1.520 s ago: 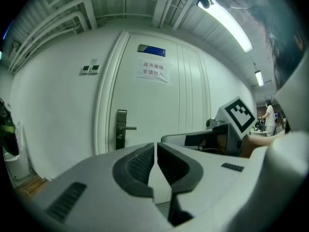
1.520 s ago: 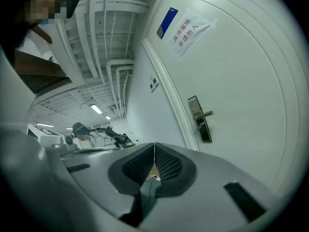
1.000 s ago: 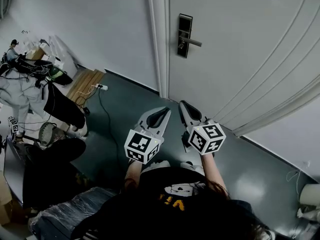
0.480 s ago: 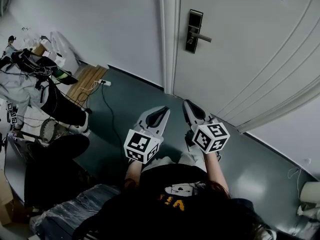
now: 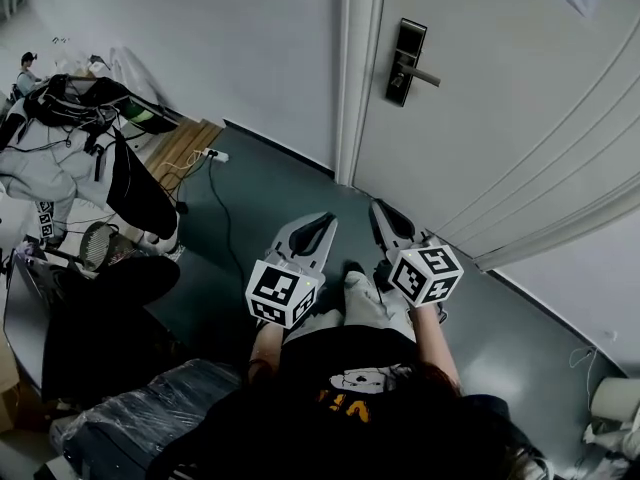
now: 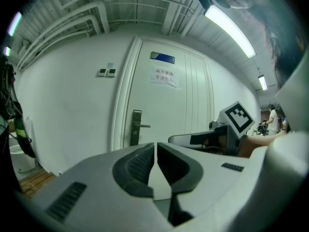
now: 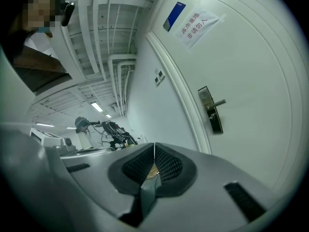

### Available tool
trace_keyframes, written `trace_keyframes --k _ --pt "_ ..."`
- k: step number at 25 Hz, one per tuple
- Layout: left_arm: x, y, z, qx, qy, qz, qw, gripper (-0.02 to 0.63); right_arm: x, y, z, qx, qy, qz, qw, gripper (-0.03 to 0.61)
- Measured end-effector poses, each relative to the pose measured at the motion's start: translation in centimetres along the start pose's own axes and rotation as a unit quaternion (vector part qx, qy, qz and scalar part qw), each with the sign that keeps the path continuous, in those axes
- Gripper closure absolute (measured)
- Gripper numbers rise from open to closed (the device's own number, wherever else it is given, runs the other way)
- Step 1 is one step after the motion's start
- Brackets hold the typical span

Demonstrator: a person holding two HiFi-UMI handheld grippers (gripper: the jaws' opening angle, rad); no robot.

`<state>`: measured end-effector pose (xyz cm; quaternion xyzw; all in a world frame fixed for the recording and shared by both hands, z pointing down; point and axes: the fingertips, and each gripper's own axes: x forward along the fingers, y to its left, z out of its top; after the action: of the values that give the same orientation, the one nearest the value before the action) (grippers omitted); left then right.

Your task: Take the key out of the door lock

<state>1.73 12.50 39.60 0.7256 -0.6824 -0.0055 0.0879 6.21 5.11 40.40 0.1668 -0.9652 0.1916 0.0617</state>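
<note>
A: Head view first. Where's the lock?

B: Dark upright metal lock plate (image 5: 405,61) with a silver lever on the white panelled door (image 5: 520,88). It sits at 12 o'clock from the right gripper (image 5: 378,206) and 1 o'clock from the left gripper (image 5: 328,218), well apart from both. The right one is nearer.

A: Key?

B: Too small to make out. My guess is it's in the plate under the lever.

A: Left gripper view?

B: Left gripper (image 6: 155,144) jaws clenched, tips meeting, nothing between them. The plate (image 6: 136,127) is between 10 and 11 o'clock off the tips and far behind them. Its long axis is vertical and the lever points to 3 o'clock.

A: Right gripper view?

B: Right gripper (image 7: 154,145) also clenched and empty. The plate (image 7: 211,110) is at 2 o'clock from the tips, leaning in this wide lens, again well off.

A: So what does the next move turn on?

B: I'd say closing the gap to the door with the right gripper. It would need to swing toward 2 o'clock and open its jaws. The key shaft likely points straight out of the door face, so the pull would run along that line.
</note>
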Motion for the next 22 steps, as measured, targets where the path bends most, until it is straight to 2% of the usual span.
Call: trace_keyframes --k 6,11,22 --pt "2.2 1.1 -0.1 0.001 0.008 0.004 1.0 0.591 2.0 -2.0 0.7 0.009 -0.001 0.005 1.0 0.571" --pt "5.1 3.7 0.0 0.0 0.015 0.01 0.9998 0.591 5.1 -4.3 1.3 0.02 0.0 0.007 1.0 0.571" --pt "15.1 9.6 1.8 -0.011 0.018 0.009 0.9997 0.591 13.5 -11.1 4.5 0.03 0.02 0.012 0.999 0.571"
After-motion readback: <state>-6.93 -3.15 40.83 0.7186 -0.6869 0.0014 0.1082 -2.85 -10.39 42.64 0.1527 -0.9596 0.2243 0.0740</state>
